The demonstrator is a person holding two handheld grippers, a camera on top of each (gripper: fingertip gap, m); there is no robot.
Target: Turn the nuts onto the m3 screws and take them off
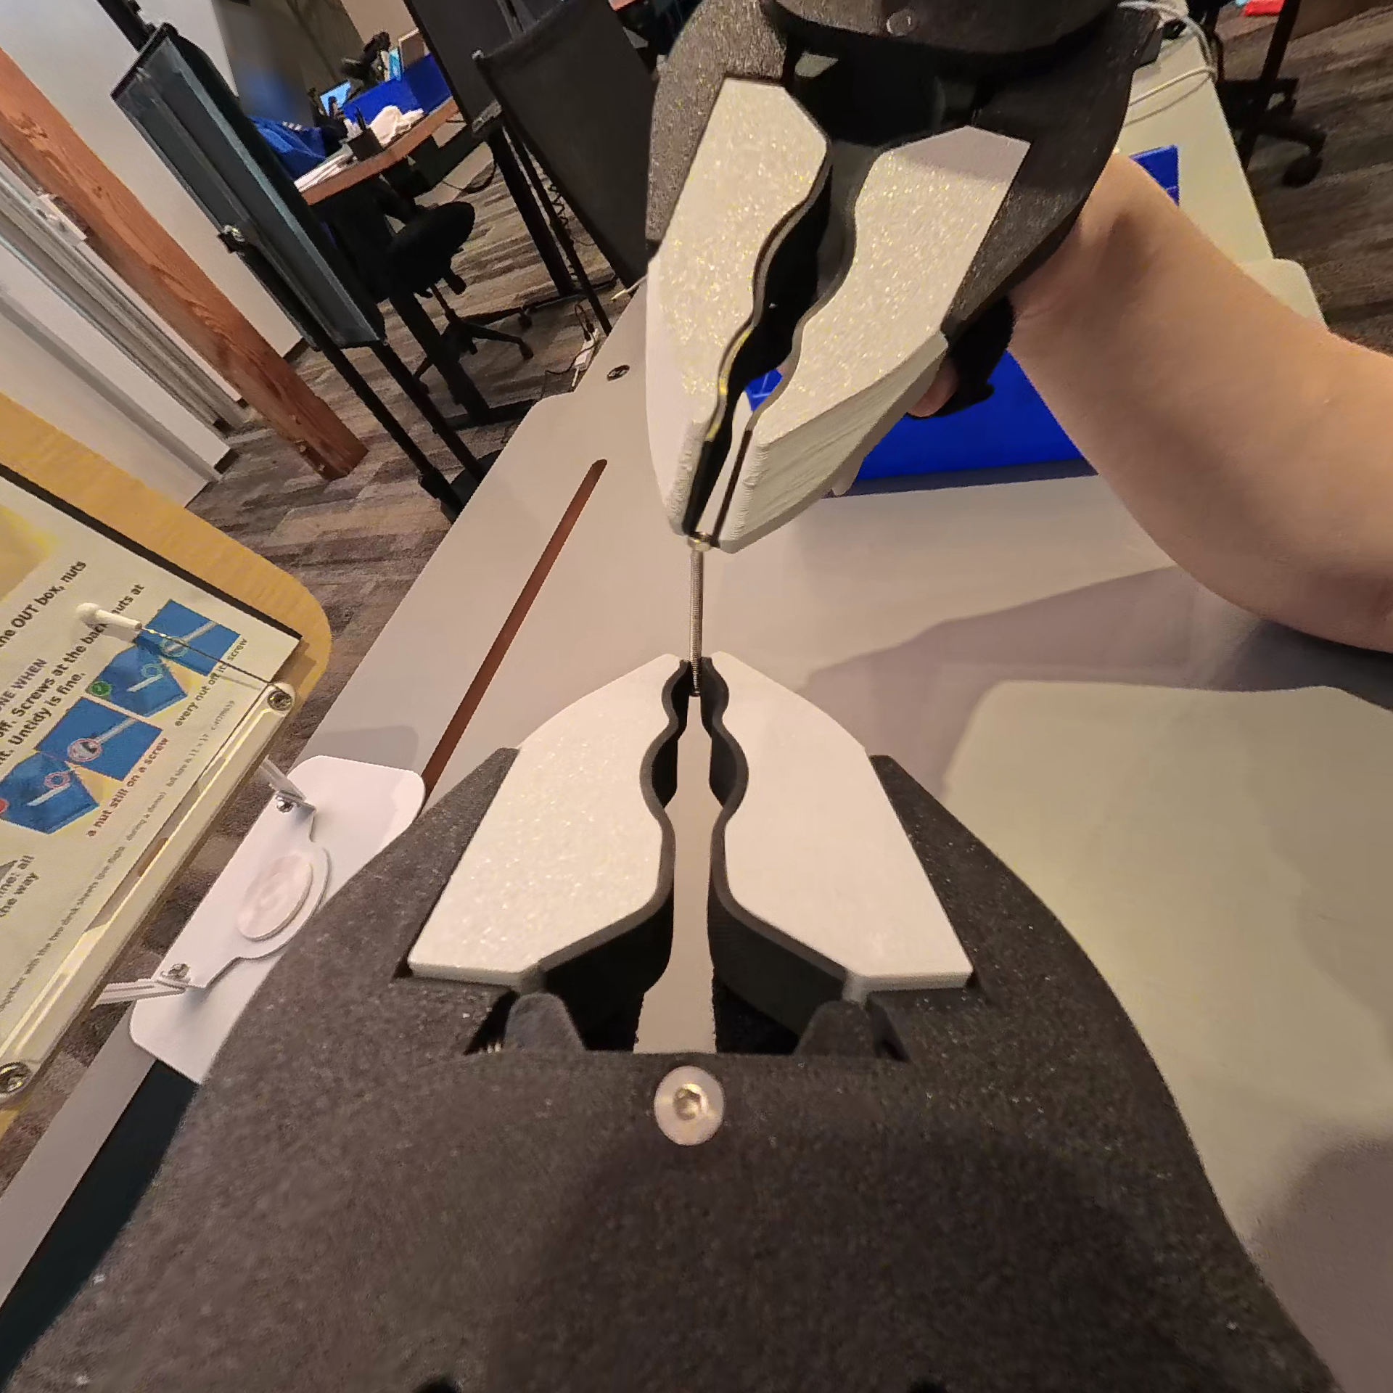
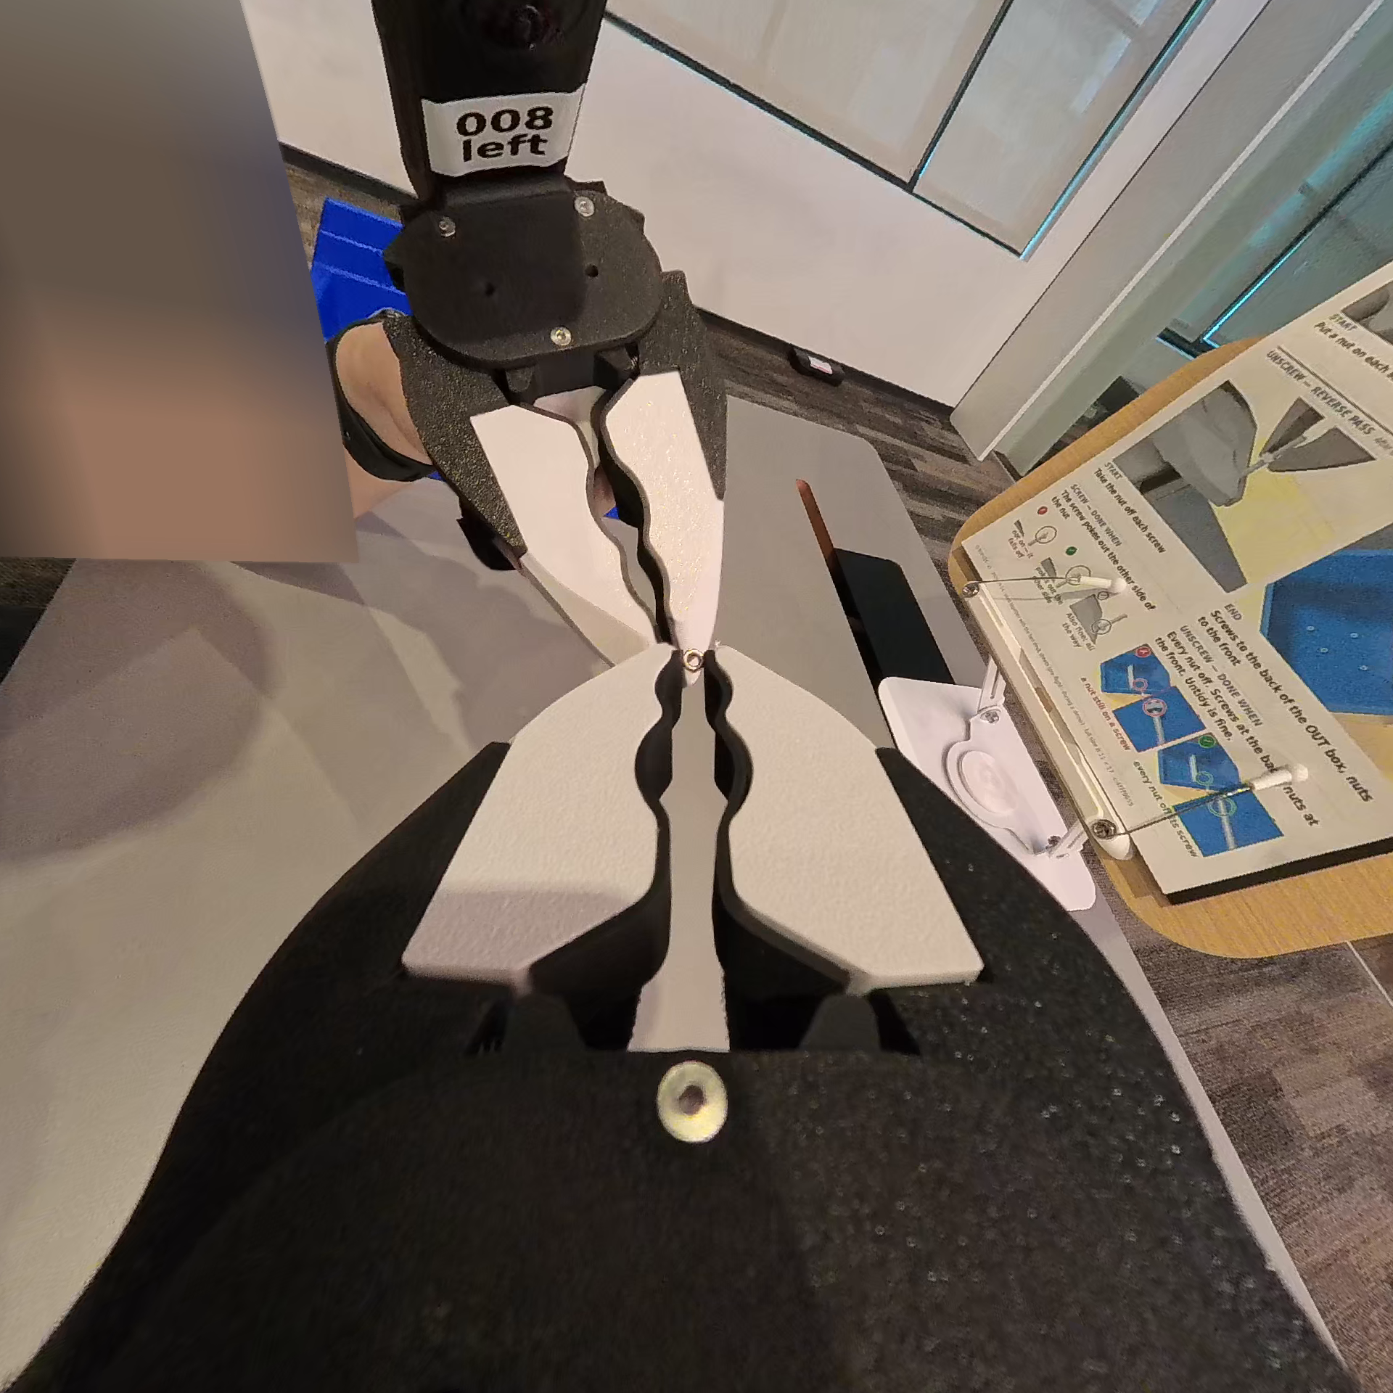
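In the left wrist view my left gripper (image 1: 695, 673) is shut on one end of a thin silver m3 screw (image 1: 697, 603), which points away from me above the grey table (image 1: 1055, 867). The right gripper (image 1: 707, 534) comes in from the top, and its white fingers are shut on a small nut (image 1: 701, 539) at the screw's far end. In the right wrist view my right gripper (image 2: 692, 666) pinches the nut (image 2: 692, 661), seen end-on. The left gripper (image 2: 678, 639) meets it tip to tip from above. The screw itself is hidden there.
A blue bin (image 1: 980, 430) stands on the table behind the right gripper and also shows in the right wrist view (image 2: 354, 256). An instruction board (image 1: 113, 754) on a white stand (image 1: 286, 867) is beside the table (image 2: 1206, 641). A person's forearm (image 1: 1206, 414) reaches in from the right. My two grippers' fingertips are within a few centimetres of each other.
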